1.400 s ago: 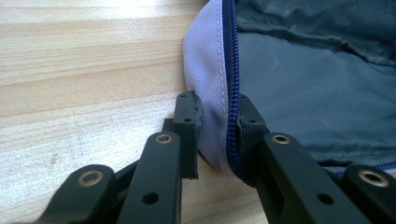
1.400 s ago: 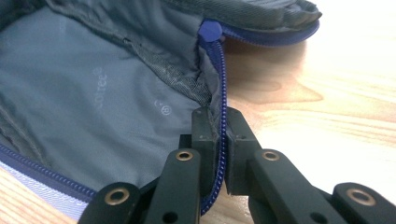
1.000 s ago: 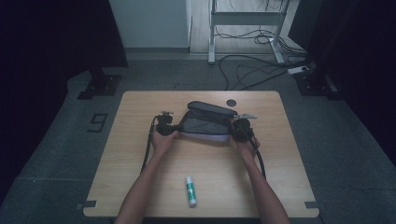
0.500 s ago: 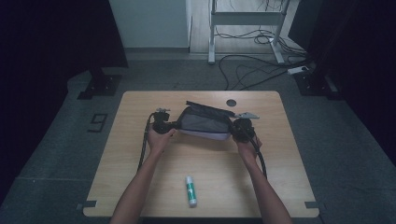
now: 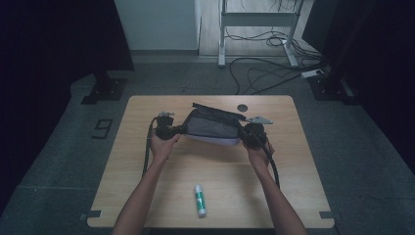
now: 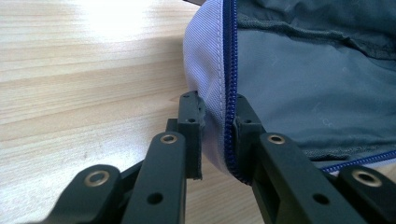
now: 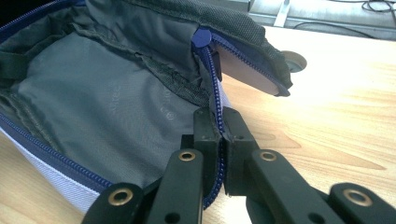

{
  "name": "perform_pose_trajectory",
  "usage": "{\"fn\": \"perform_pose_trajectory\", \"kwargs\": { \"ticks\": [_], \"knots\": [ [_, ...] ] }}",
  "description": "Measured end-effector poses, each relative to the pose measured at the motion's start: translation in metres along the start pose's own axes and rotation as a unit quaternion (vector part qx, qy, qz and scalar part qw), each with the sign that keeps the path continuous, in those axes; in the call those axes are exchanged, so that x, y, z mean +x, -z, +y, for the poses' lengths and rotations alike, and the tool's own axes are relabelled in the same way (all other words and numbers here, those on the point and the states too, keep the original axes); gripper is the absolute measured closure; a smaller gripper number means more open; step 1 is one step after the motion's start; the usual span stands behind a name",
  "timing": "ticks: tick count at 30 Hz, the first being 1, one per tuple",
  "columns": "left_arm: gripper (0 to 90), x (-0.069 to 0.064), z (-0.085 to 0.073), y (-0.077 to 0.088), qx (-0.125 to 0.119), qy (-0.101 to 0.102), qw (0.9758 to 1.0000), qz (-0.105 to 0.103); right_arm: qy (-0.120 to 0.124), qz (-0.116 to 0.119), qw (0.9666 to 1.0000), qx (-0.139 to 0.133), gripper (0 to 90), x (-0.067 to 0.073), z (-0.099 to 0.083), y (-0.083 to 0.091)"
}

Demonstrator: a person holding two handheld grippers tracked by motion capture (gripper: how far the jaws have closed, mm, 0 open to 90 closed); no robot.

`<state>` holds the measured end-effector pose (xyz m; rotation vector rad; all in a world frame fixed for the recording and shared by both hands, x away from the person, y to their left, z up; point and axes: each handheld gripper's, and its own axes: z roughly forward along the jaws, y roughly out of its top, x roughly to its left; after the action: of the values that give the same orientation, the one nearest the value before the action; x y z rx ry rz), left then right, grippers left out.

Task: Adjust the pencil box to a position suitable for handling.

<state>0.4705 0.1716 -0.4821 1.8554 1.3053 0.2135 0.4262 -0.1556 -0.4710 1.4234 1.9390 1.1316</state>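
A grey zippered pouch [image 5: 211, 128] is held open near the middle of the wooden surface [image 5: 293, 161], toward its far side, between the two grippers. Its left end is pinched by the left gripper [image 6: 218, 122], whose jaws are closed on the pale fabric and blue zipper [image 6: 229, 70]. Its right end is clamped by the right gripper [image 7: 221, 135], the jaws drawn narrow on the zipper edge. The dark lining is exposed. A green and white tube [image 5: 199, 200] is seen lying nearer the person, well apart from the pouch.
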Motion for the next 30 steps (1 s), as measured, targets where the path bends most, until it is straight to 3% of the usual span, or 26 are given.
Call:
{"fn": "perform_pose_trajectory", "kwargs": {
  "ticks": [13, 30],
  "knots": [
    [77.9, 0.001, -0.005, 0.025, -0.010, -0.004, 0.9999, 0.002, 0.014, 0.015, 0.9996, -0.019, 85.5, 0.019, 0.003, 0.017],
    [77.9, -0.004, -0.016, 0.038, -0.011, -0.007, 0.9999, -0.007, 0.014, 0.030, 0.9990, -0.030, 85.6, 0.026, -0.003, 0.033]
  ]
}}
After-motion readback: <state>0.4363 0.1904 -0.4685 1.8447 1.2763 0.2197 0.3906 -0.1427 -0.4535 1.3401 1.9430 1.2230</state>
